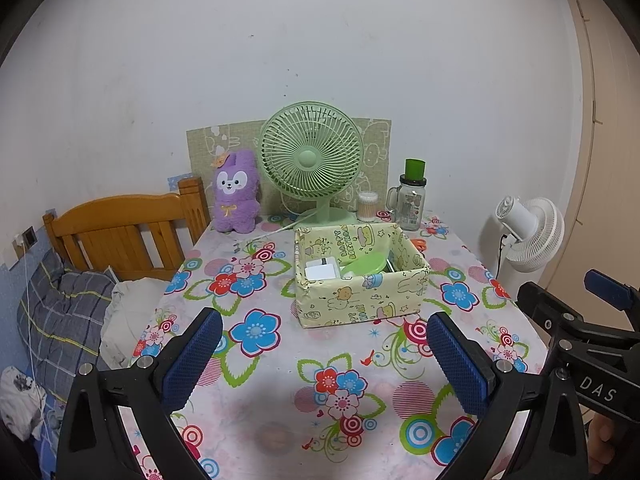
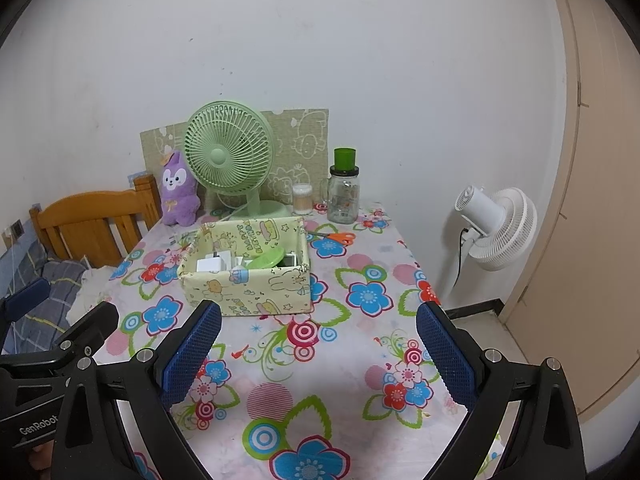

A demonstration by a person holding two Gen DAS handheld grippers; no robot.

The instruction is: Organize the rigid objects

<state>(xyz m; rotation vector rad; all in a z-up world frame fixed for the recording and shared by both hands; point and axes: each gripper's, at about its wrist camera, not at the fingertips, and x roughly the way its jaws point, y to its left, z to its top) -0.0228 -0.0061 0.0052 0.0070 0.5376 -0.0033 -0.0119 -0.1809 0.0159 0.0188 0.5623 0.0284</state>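
On table: box [image 1: 362, 280] reads "HAPPY BIRTHDAY" | left gripper [image 1: 324, 364], right gripper [image 2: 318, 354] fingers apart, empty

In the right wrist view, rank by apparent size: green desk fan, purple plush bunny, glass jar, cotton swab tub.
1. Green desk fan
2. Purple plush bunny
3. Glass jar, near the bunny in size
4. Cotton swab tub

Both wrist views face the box [image 1: 362, 276] (shared) — from the table's near edge.

two fans [image 1: 311, 160], one box [image 1: 360, 276], one jar [image 1: 412, 200], one plush [image 1: 235, 192], one scissors [image 2: 338, 237]
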